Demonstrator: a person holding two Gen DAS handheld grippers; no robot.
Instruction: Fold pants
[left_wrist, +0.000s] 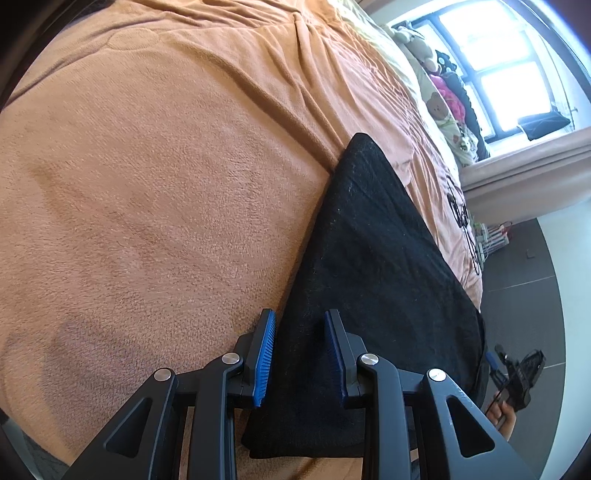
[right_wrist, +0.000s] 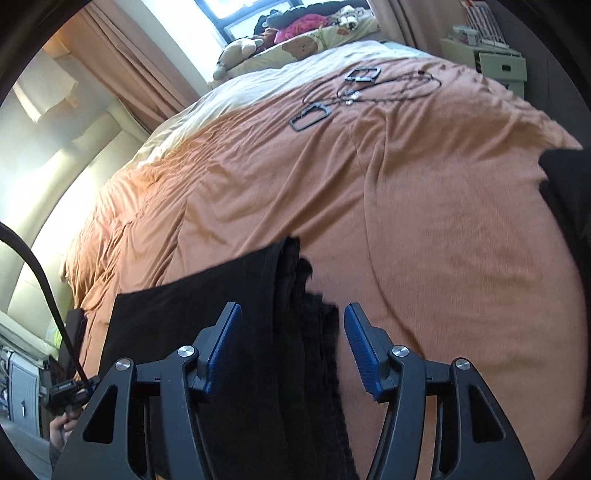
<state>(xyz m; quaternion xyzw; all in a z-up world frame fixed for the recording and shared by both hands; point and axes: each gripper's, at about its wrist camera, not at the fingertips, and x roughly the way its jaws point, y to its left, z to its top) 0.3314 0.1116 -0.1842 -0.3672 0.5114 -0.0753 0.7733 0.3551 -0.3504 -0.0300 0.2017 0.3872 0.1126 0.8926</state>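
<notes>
Black folded fabric pants (left_wrist: 373, 266) lay on the orange fleece blanket (left_wrist: 147, 184) near the bed's edge | your left gripper (left_wrist: 299, 354) fingers stood narrow, astride their edge, grip unclear | right gripper (right_wrist: 291, 350) fingers stood wide, clear of the stacked layers | those loose layers could have slid apart.

A pair of black pants in a coarse, slightly linty woven fabric (left_wrist: 373, 258) lies folded on an orange fleece blanket (left_wrist: 166, 166) spread over a bed. In the left wrist view the pants form a long, flat, dark slab that narrows to a rounded corner at the far end, lying near the blanket's edge. In the right wrist view the pants (right_wrist: 229, 332) show several stacked layers, their folded edges running side by side, with a ragged, uneven edge facing the open blanket.
</notes>
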